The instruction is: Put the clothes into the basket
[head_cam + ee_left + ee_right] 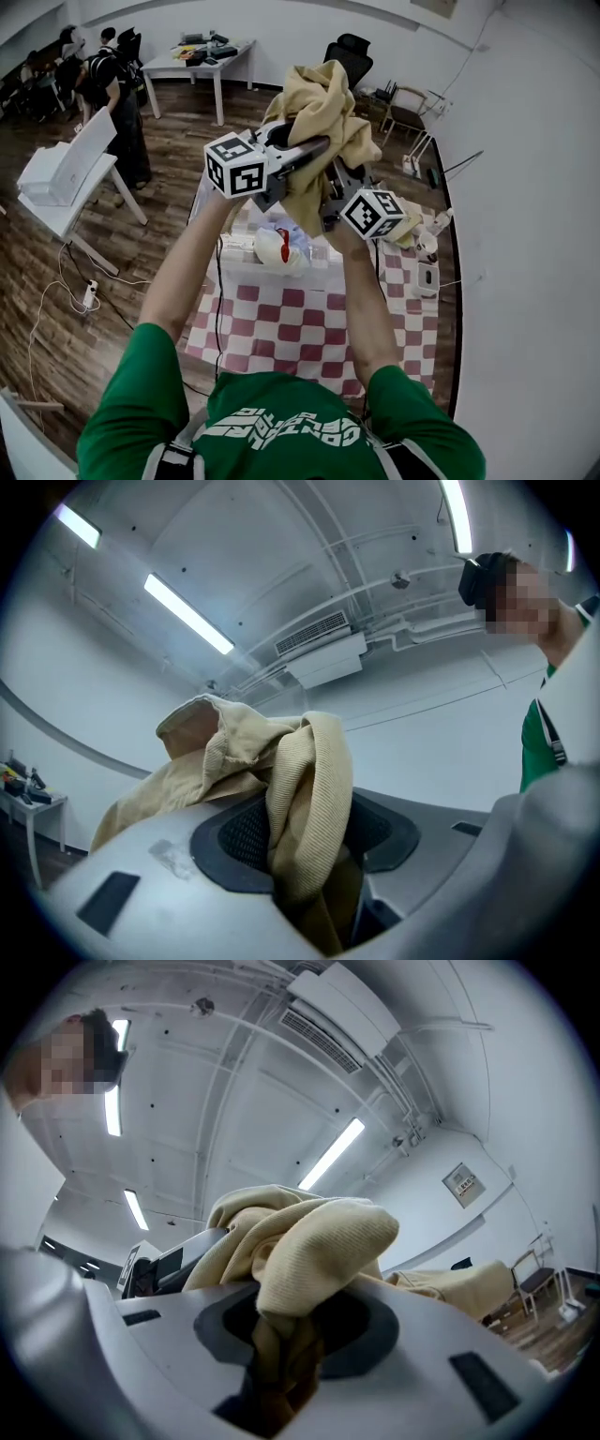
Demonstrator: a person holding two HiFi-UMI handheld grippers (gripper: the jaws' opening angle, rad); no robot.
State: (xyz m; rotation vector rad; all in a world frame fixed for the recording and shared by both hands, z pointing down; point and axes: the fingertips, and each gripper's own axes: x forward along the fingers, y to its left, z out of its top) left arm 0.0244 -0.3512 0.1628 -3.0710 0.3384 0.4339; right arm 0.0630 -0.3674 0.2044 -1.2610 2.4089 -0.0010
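Note:
A tan garment is held high in front of my head, bunched between both grippers. My left gripper is shut on a ribbed fold of the tan garment, jaws pointing up at the ceiling. My right gripper is shut on another thick fold of the tan garment, also tilted upward. Below, a basket sits at the far edge of the checkered table and holds a white cloth with a red mark.
A white desk stands on the wood floor at left, with people further back. A black chair and a wall run along the right. Small items lie at the table's right edge.

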